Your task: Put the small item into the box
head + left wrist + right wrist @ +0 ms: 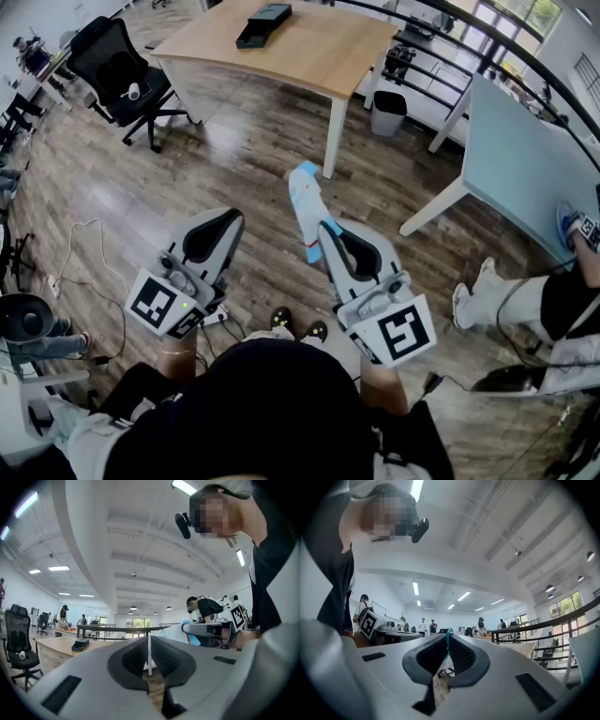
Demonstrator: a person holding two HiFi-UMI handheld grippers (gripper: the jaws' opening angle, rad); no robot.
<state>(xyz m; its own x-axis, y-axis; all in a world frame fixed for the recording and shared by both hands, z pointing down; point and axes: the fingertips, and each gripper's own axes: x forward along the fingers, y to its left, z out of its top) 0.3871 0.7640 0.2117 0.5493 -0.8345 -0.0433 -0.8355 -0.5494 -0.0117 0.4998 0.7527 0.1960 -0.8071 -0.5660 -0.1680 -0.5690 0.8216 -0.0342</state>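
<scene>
A flat white and blue packet [306,201] sticks out forward from my right gripper [328,231], which is shut on its lower end. In the right gripper view only its thin teal edge [448,638] shows between the closed jaws. My left gripper [226,221] is held beside it at the left, shut with nothing in it; its jaws meet in the left gripper view [149,654]. A black box [264,23] lies on the wooden table [319,56] far ahead, also seen as the black box [80,644] in the left gripper view. Both grippers hang over the floor, well short of the table.
A black office chair [120,70] stands at the left of the table, a grey bin [386,113] at its right. A pale blue table [525,169] runs along the right, with a seated person [562,300] there. Cables [84,253] lie on the wooden floor at the left.
</scene>
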